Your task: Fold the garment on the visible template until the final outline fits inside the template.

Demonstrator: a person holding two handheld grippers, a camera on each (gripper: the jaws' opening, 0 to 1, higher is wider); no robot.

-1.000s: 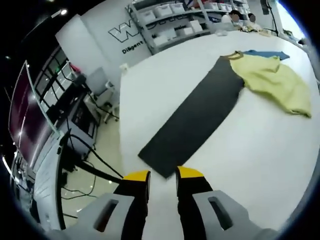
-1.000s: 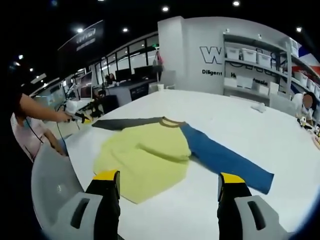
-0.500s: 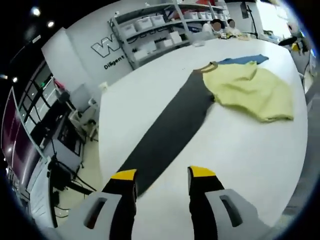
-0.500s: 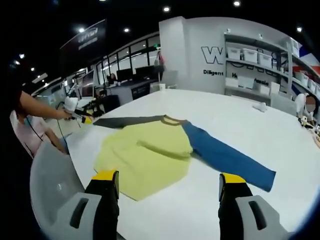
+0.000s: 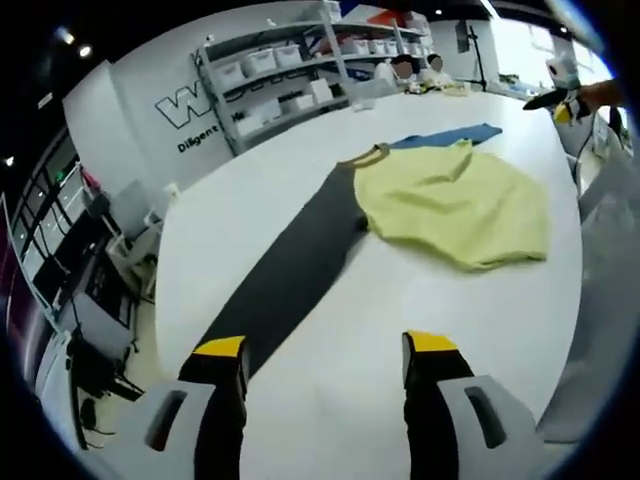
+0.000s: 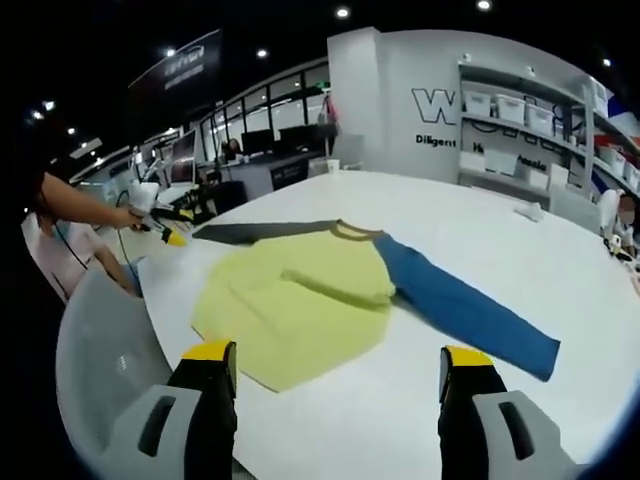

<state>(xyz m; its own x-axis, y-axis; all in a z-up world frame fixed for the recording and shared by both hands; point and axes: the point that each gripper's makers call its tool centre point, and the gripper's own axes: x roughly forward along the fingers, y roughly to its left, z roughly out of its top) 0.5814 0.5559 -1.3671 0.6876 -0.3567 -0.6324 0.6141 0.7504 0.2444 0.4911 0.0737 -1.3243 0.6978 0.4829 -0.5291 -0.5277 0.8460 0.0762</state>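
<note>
The garment (image 6: 300,305), a yellow shirt with one dark grey sleeve (image 5: 285,275) and one blue sleeve (image 6: 465,315), lies spread on the white surface (image 5: 480,330) with both sleeves stretched out to the sides, probably so each can be taken up and folded inward. The left tool (image 5: 322,352) hovers with its jaws wide and empty just beside the grey cuff, seemingly lined up to grip it. The right tool (image 6: 338,360), equally wide and empty, waits near the yellow hem; I see no template outline.
</note>
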